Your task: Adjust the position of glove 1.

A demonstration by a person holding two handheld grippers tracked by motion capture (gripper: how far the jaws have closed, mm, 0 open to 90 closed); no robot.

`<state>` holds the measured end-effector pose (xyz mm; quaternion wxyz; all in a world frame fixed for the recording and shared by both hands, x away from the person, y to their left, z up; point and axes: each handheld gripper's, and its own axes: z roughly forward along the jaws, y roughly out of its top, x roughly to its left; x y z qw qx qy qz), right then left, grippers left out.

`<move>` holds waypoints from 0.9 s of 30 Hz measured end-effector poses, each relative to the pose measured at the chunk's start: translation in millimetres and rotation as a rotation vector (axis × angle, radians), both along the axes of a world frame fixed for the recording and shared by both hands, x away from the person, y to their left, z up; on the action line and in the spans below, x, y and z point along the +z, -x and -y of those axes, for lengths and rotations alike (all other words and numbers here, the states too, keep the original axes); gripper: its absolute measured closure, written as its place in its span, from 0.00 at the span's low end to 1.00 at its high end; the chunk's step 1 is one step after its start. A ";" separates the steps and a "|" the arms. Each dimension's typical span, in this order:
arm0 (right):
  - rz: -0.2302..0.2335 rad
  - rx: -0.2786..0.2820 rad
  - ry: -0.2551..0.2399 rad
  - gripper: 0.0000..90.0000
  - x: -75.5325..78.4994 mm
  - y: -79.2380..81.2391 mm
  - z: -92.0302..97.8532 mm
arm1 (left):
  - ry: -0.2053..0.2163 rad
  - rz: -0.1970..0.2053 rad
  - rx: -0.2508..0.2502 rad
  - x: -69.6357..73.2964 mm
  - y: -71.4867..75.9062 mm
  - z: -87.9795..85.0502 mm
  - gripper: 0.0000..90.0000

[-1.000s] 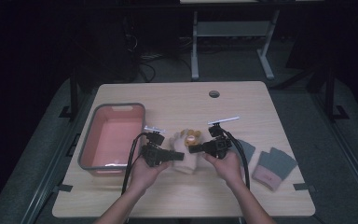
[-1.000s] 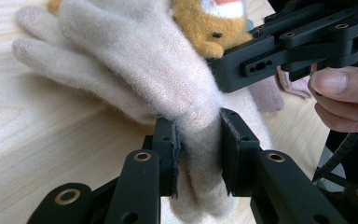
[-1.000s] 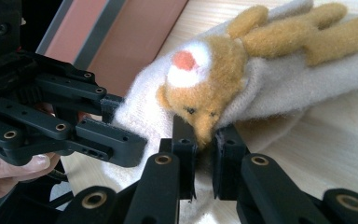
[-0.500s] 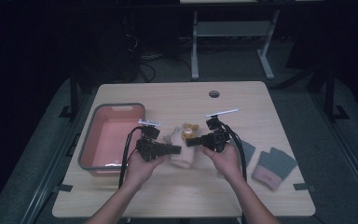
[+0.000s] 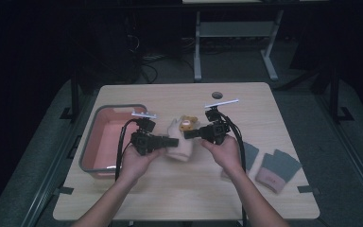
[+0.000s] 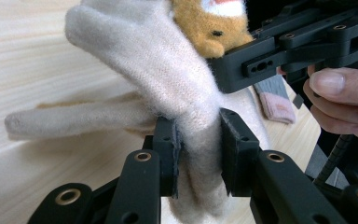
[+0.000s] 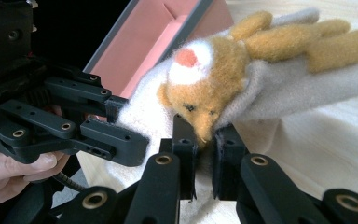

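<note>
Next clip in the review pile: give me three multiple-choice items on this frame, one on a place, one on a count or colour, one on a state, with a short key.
1. Where is the pink tub relative to the cream glove?
A. On the left gripper's side of it
B. On the right gripper's side of it
C. Stacked on top of it

2. How many grey gloves with pink cuffs lie by the right forearm?
A. None
B. Two
C. Four

3. What is the left gripper doing?
A. Open above bare table
B. Shut on the tub's rim
C. Shut on the cream glove

Key: 1 A, the high view shows the tub at the table's left edge beside the left hand. 2 B, two lie side by side there. 3 C, the left gripper view shows both pads pinching the cream knit.
</note>
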<state>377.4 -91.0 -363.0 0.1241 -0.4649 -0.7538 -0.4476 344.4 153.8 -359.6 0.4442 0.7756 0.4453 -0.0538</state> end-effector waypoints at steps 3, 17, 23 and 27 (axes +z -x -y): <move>0.010 0.008 0.000 0.91 6.7 -2.6 -2.7 | 0.000 0.009 0.001 5.7 -1.7 -3.5 0.78; 0.026 0.021 -0.005 0.91 24.3 -13.5 -12.5 | 0.000 0.031 0.007 25.9 -9.2 -13.6 0.79; 0.026 0.022 -0.016 0.91 28.6 -15.7 -15.3 | -0.005 0.041 0.007 33.3 -11.8 -17.6 0.79; 0.042 0.024 -0.022 0.91 39.1 -19.4 -20.3 | -0.007 0.055 0.005 42.9 -14.6 -21.4 0.79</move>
